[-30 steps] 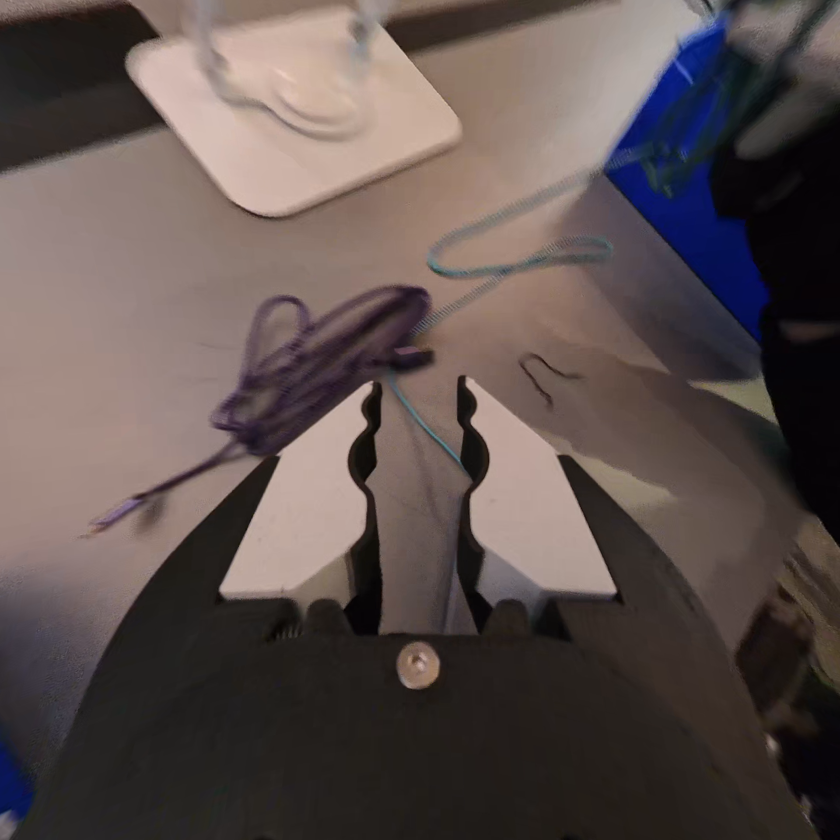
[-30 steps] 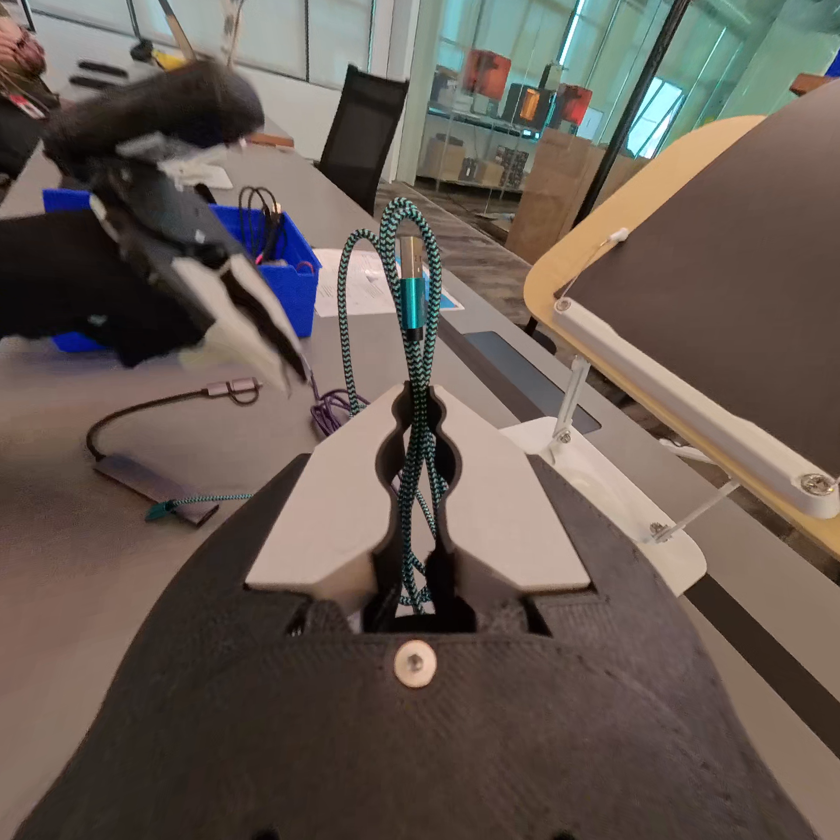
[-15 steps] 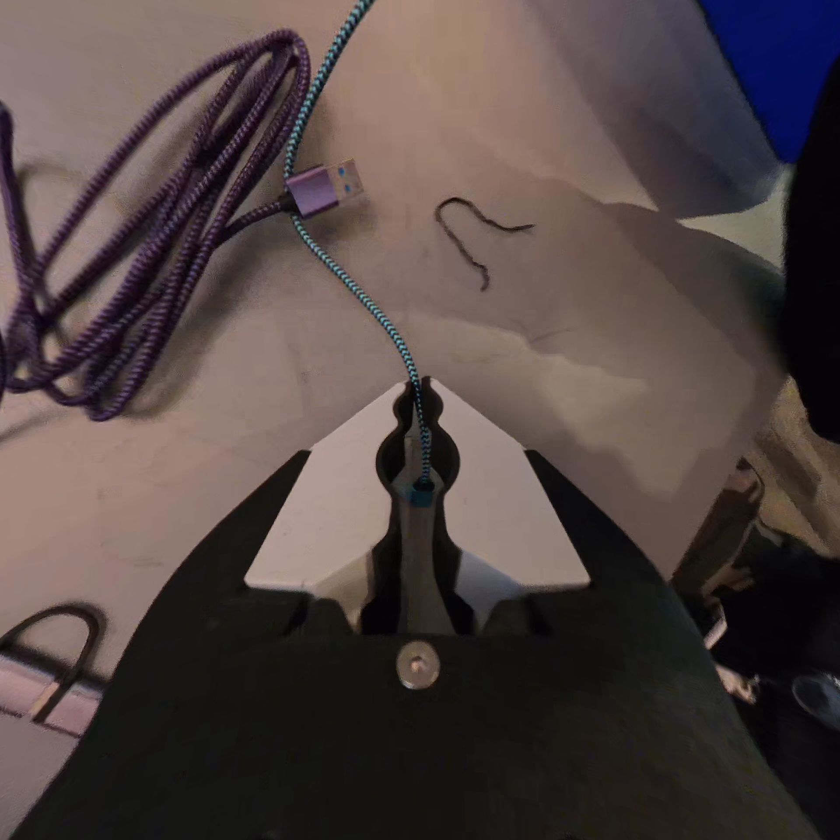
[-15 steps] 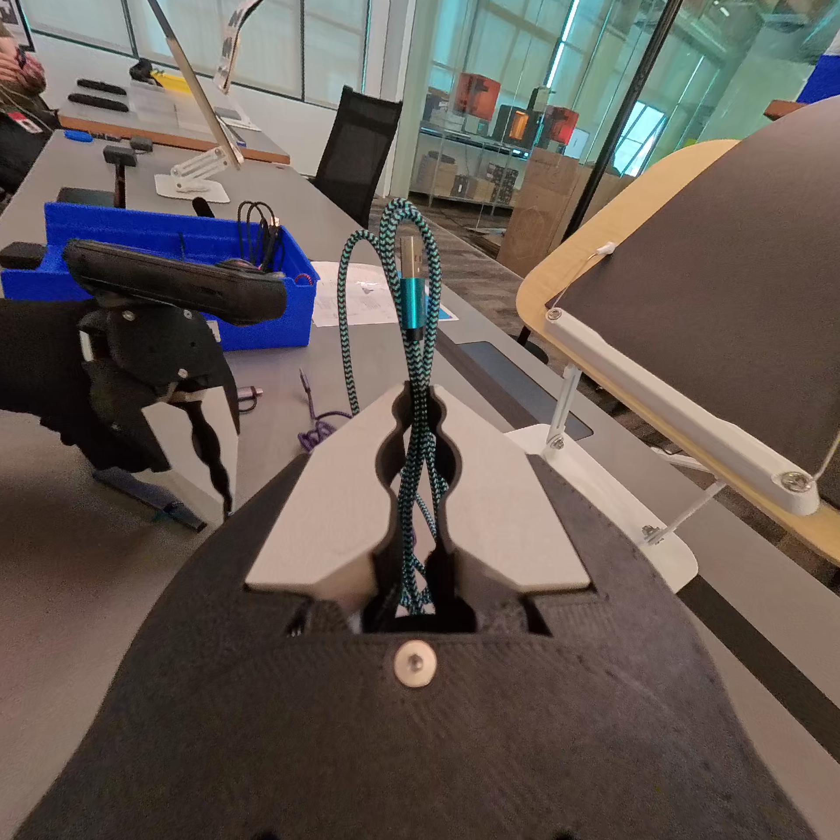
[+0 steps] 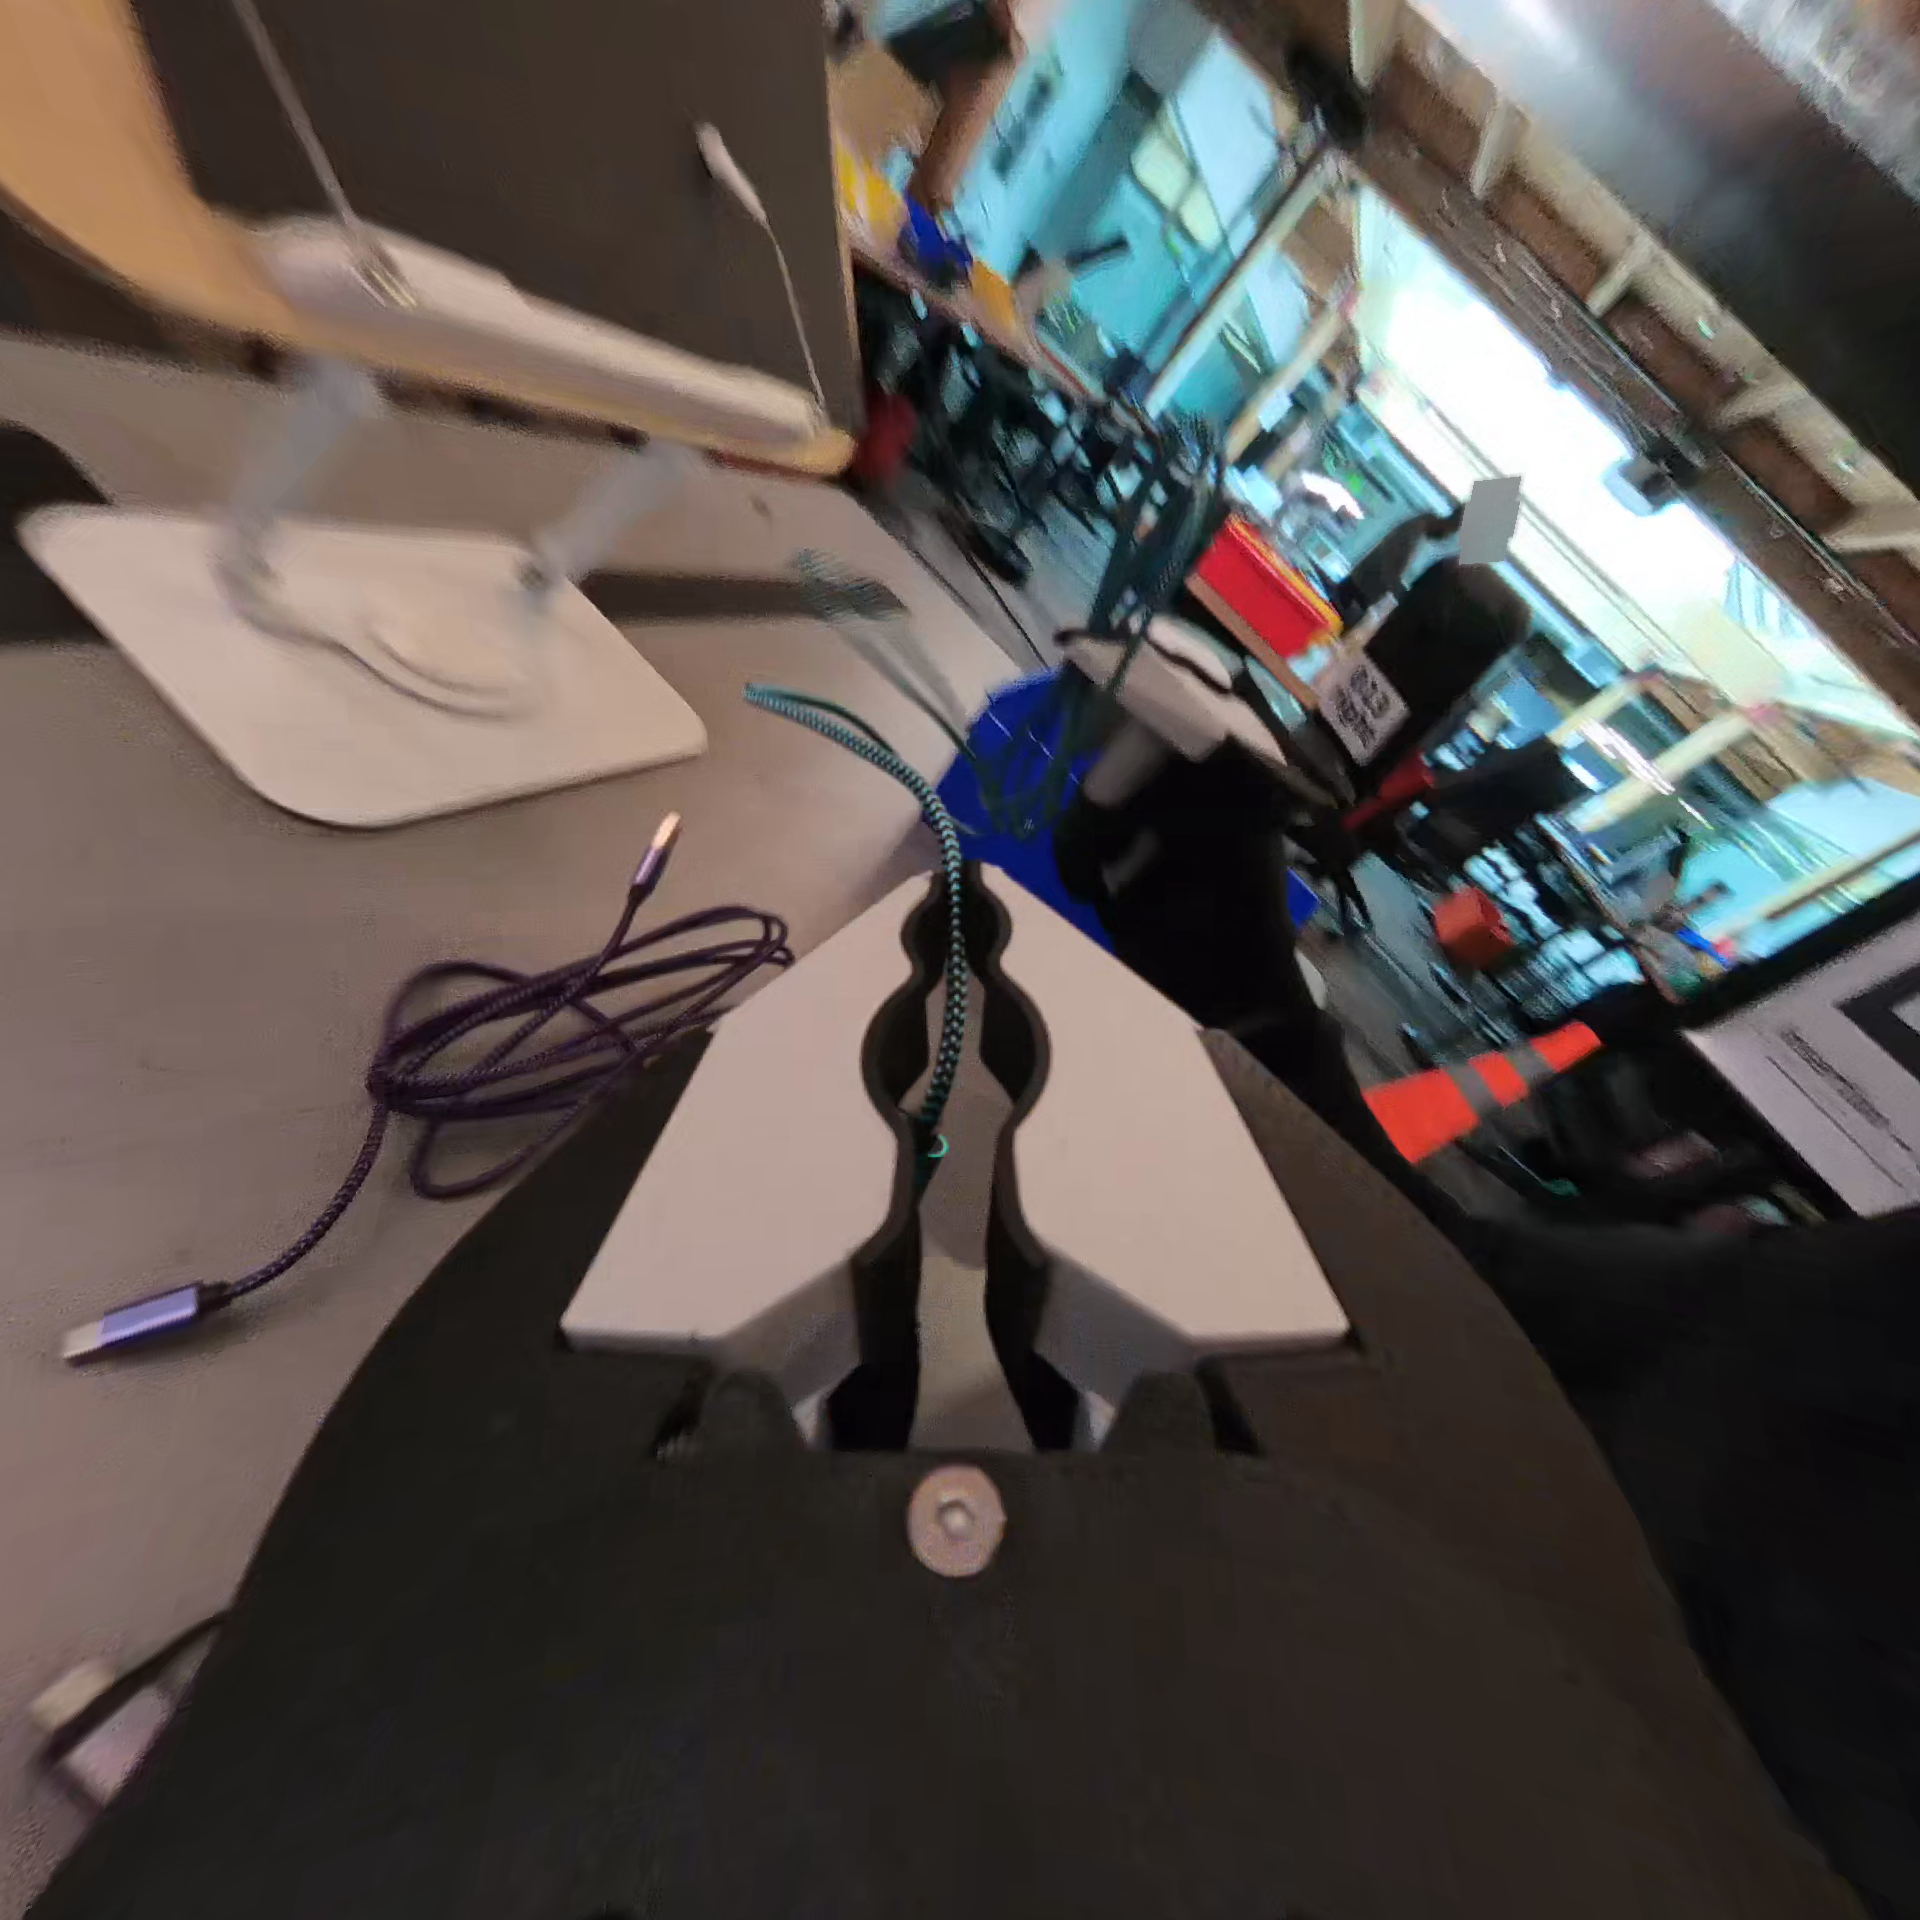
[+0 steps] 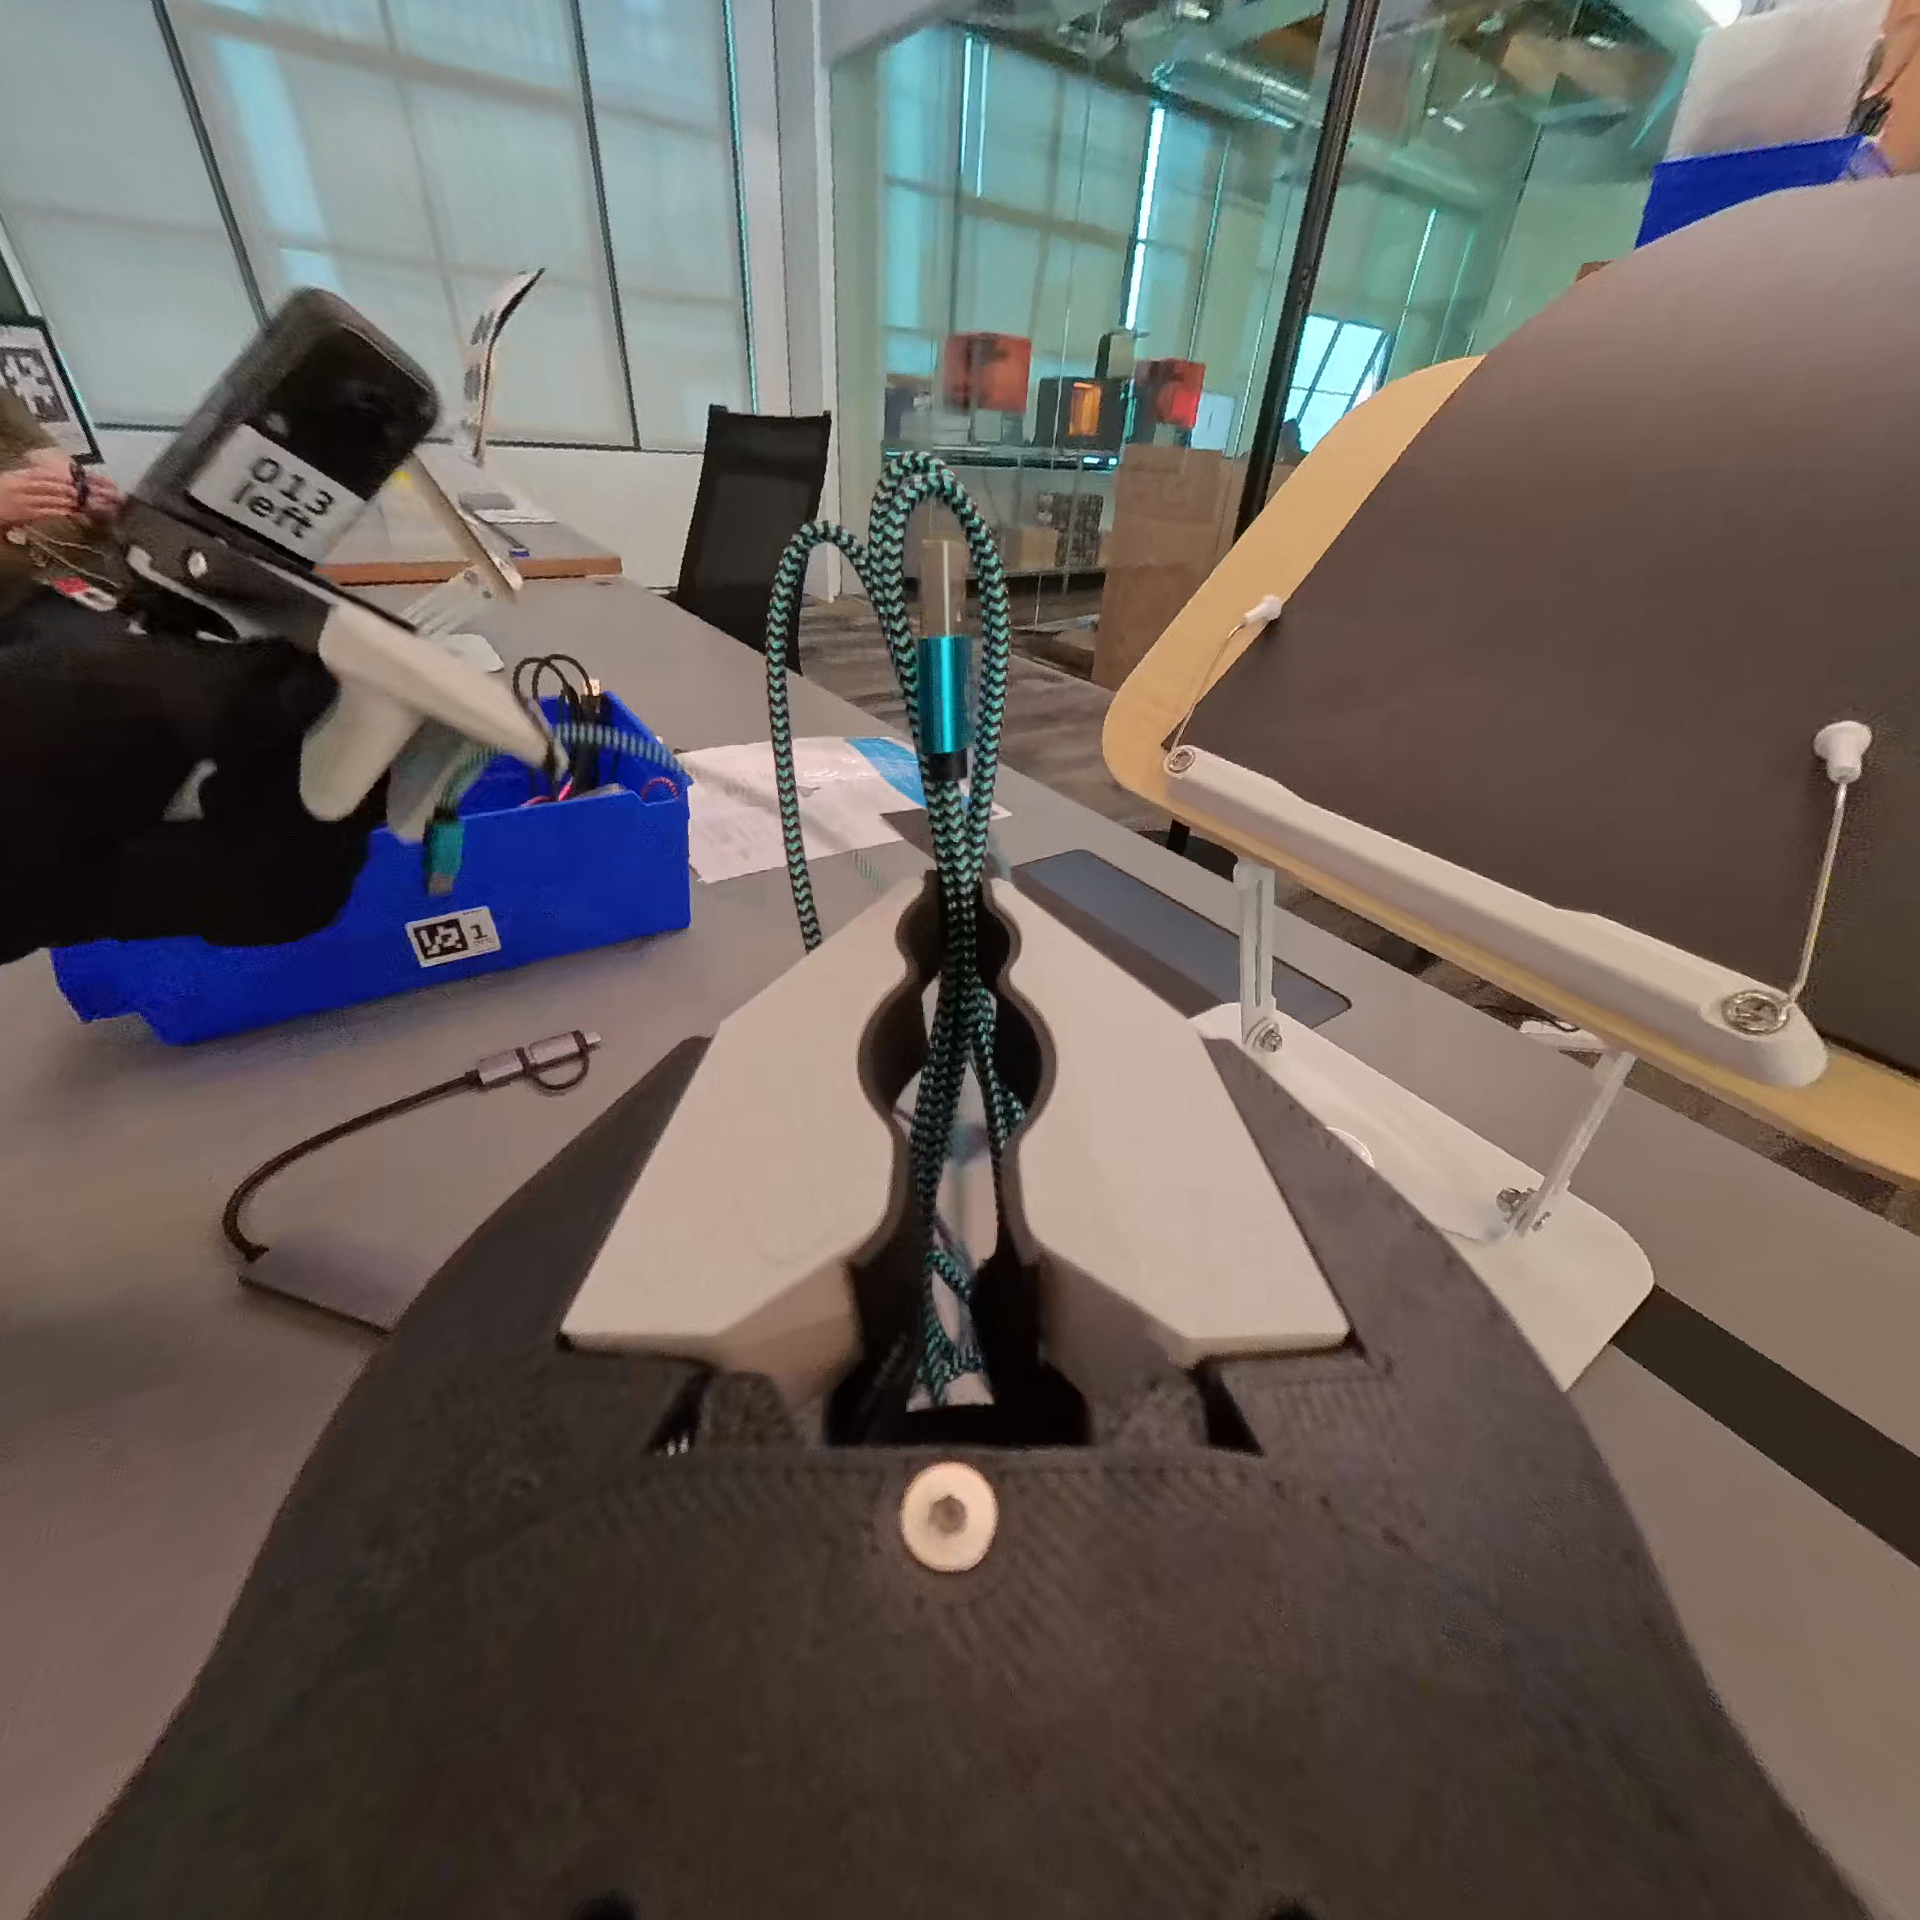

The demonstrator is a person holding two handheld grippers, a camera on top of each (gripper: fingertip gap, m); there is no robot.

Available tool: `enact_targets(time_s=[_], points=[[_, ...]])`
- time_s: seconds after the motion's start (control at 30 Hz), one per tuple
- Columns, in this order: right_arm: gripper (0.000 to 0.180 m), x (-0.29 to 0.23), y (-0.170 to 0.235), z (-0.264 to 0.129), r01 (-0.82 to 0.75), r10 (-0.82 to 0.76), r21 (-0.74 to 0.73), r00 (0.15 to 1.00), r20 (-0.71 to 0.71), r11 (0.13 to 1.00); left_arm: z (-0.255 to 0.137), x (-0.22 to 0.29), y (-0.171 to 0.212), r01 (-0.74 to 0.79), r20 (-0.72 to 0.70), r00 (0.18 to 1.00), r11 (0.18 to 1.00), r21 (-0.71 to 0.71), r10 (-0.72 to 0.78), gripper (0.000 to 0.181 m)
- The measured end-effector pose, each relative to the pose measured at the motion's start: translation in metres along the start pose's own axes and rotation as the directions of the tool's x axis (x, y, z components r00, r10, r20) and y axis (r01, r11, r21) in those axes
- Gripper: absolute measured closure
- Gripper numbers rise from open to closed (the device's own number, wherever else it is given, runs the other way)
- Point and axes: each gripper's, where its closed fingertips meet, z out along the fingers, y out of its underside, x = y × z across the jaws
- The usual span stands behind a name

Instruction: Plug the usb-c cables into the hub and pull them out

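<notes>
My left gripper (image 5: 951,883) is shut on a teal braided cable (image 5: 948,997) close to one end. The right wrist view shows it (image 6: 540,743) raised above the table with the cable's teal plug (image 6: 442,847) hanging under its fingers. My right gripper (image 6: 956,883) is shut on a bundle of loops of the same teal cable (image 6: 961,997), and a teal metal plug (image 6: 943,665) stands up above its tips. The grey hub (image 6: 322,1283) lies on the table with its short black lead and adapter (image 6: 535,1058). A purple cable (image 5: 561,1029) lies loosely coiled on the table.
A blue bin (image 6: 468,904) with more cables stands behind the left gripper. A white stand base (image 5: 343,686) carrying a tilted dark board (image 6: 1610,623) is on the right side of the table. Papers (image 6: 800,800) lie beyond the bin. About 15 cm separates my left fingertips from my right. My left gripper is the nearer one to the grey hub (image 6: 322,1283): about 20 cm, against 30 cm.
My left gripper closed on the teal cable lying on the table, then lifted and swung up with it. My right gripper kept its hold on the cable bundle and barely moved.
</notes>
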Motion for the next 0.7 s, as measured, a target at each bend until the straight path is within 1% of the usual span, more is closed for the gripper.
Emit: enact_targets(time_s=[0.03,0.07,0.13,0.23,0.3,0.37,0.43,0.5,0.57,0.6,0.7], points=[[0.177,-0.002,0.0,0.002,0.003,-0.003,-0.002,1.0,0.002,1.0,-0.006,-0.003,-0.003,-0.019,0.028,0.999,1.0,-0.001,0.019,0.18],[0.177,-0.005,0.002,0.004,0.006,-0.006,-0.014,1.0,0.018,1.0,-0.005,-0.004,0.005,-0.025,0.039,0.999,0.998,-0.051,0.027,0.18],[0.177,-0.011,0.005,0.007,0.013,-0.012,-0.027,0.999,0.041,1.0,0.003,-0.001,0.033,-0.017,0.018,1.0,0.986,-0.167,0.02,0.18],[0.177,-0.02,0.006,0.008,-0.001,0.004,-0.034,0.995,0.102,0.999,0.004,0.011,0.056,-0.055,-0.014,0.999,0.973,-0.223,0.053,0.18],[0.177,-0.029,0.01,0.008,-0.027,0.034,-0.043,0.986,0.163,0.999,0.0,0.021,0.054,-0.072,-0.06,0.996,0.981,-0.182,0.062,0.18],[0.177,-0.036,0.018,0.011,-0.049,0.064,-0.076,0.976,0.206,0.996,-0.002,0.027,0.054,-0.081,-0.075,0.995,0.983,-0.167,0.069,0.18],[0.177,-0.045,0.027,0.016,-0.051,0.076,-0.109,0.968,0.24,0.993,-0.003,0.037,0.052,-0.125,-0.11,0.988,0.981,-0.149,0.109,0.18],[0.177,-0.054,0.033,0.02,-0.066,0.1,-0.131,0.957,0.271,0.989,-0.004,0.045,0.051,-0.171,-0.115,0.981,0.976,-0.135,0.156,0.18],[0.177,-0.064,0.042,0.024,-0.076,0.126,-0.173,0.946,0.299,0.982,-0.006,0.049,0.054,-0.172,-0.104,0.982,0.975,-0.143,0.158,0.18],[0.177,-0.07,0.048,0.025,-0.06,0.124,-0.205,0.941,0.314,0.977,-0.009,0.051,0.057,-0.168,-0.093,0.983,0.976,-0.136,0.156,0.18],[0.177,-0.095,0.075,0.027,0.044,0.1,-0.338,0.912,0.397,0.94,-0.02,0.051,0.081,-0.11,-0.031,0.994,0.982,-0.151,0.107,0.18]])
